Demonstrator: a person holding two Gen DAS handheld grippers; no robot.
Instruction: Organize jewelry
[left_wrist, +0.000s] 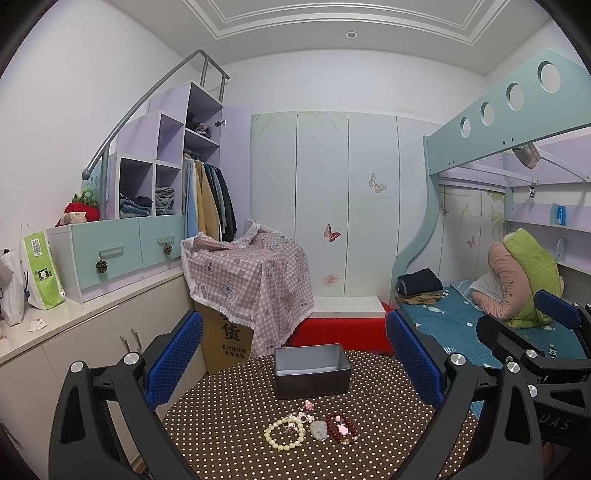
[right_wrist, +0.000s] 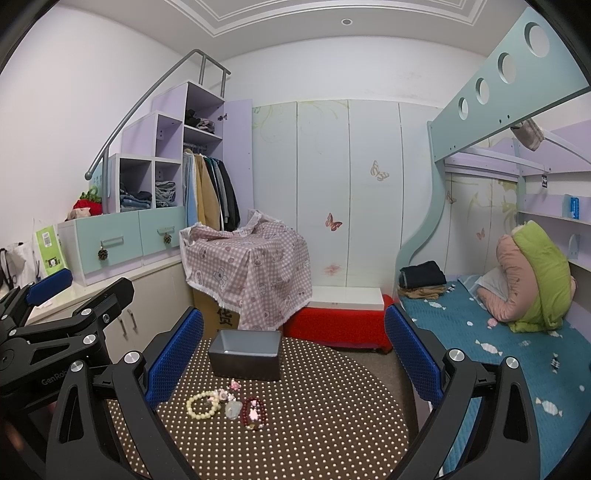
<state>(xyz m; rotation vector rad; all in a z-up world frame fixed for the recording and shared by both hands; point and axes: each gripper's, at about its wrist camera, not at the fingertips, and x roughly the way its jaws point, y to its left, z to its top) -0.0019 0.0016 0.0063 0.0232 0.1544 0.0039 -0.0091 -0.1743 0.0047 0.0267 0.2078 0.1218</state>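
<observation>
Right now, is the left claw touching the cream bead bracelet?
Apart. In the left wrist view the left claw hangs open above the table, and the cream bead bracelet lies flat on the dotted cloth between its fingers, untouched.

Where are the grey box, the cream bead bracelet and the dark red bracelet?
grey box (left_wrist: 312, 384), left wrist view, front wall.
cream bead bracelet (left_wrist: 268, 438), left wrist view, left beads.
dark red bracelet (right_wrist: 263, 408), right wrist view, right beads.

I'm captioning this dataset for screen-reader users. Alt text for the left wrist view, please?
Open left gripper hovers above a round polka-dot table holding an empty grey tin box, with a cream bead bracelet and dark red bracelet nearer the camera. A bedroom with wardrobe and bunk bed lies behind.
</observation>
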